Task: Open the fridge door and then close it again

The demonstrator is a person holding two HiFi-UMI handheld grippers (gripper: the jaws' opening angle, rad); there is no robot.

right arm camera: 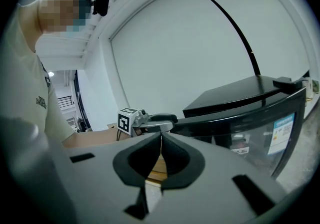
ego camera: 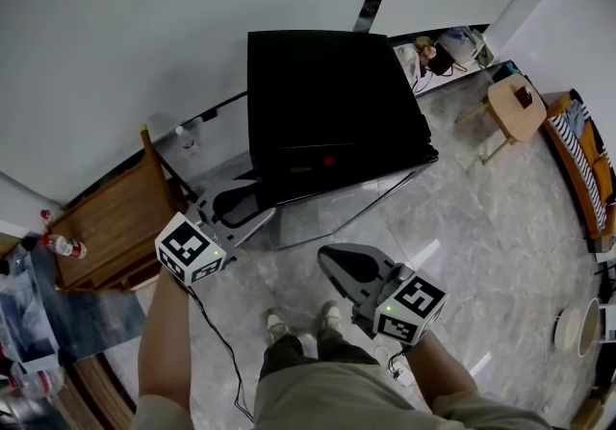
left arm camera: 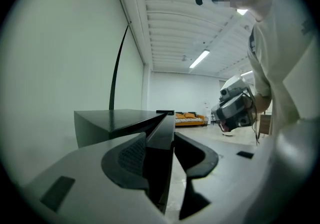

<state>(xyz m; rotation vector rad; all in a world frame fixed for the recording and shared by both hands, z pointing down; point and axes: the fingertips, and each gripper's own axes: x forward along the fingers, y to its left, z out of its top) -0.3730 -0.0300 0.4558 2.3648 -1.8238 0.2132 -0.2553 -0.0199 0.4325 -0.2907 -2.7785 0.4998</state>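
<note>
A low black fridge [ego camera: 327, 101] stands against the white wall, its glass door [ego camera: 356, 202] facing me and slightly ajar on the left. My left gripper [ego camera: 236, 202] is at the door's left edge. In the left gripper view the gripper [left arm camera: 160, 150] is shut on the dark door edge [left arm camera: 162, 128], with a pad on each side. My right gripper [ego camera: 332, 260] hangs in front of the door, shut and empty. Its pads meet in the right gripper view [right arm camera: 161, 140], where the fridge [right arm camera: 240, 95] and the left gripper [right arm camera: 150, 120] show beyond.
A wooden table [ego camera: 111, 221] with a bottle [ego camera: 63, 245] stands left of the fridge. A round wooden stool [ego camera: 515, 106] and a striped sofa [ego camera: 582, 159] are at the right. A black cable [ego camera: 221, 346] trails on the marble floor by my feet [ego camera: 298, 322].
</note>
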